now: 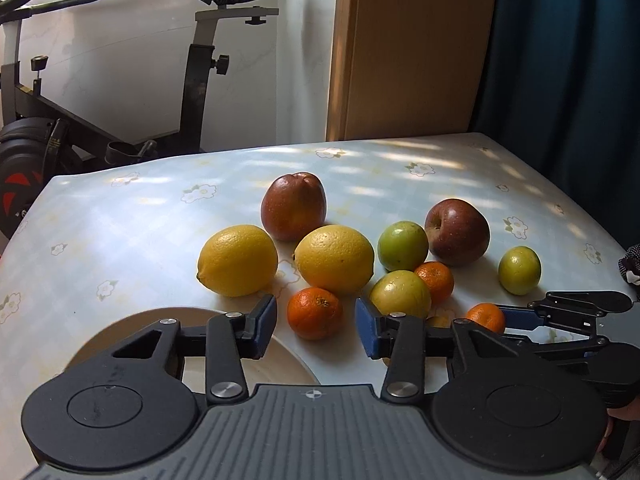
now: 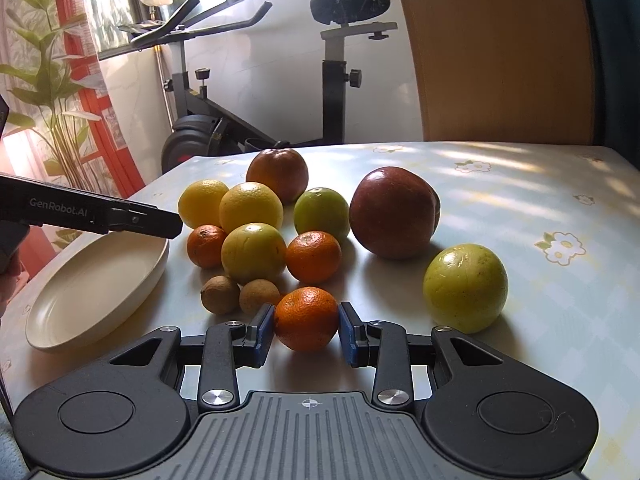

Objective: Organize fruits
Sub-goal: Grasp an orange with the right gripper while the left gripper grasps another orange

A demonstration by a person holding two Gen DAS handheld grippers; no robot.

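Note:
Fruit lies grouped on the table: two lemons (image 1: 237,260), two red apples (image 1: 293,205), green fruits (image 1: 402,245), small oranges and two brown fruits (image 2: 220,294). My right gripper (image 2: 307,326) is shut on a small orange (image 2: 306,317) that rests on the table; it also shows in the left wrist view (image 1: 486,317). My left gripper (image 1: 316,325) is open and empty, its fingers either side of another small orange (image 1: 315,313), above the rim of a cream plate (image 2: 96,280). The plate holds nothing.
The table (image 2: 520,200) has a pale floral cloth. An exercise bike (image 2: 256,120) stands beyond its far left edge, and a wooden panel (image 2: 500,52) stands behind. A loose green fruit (image 2: 465,288) lies to the right of my right gripper.

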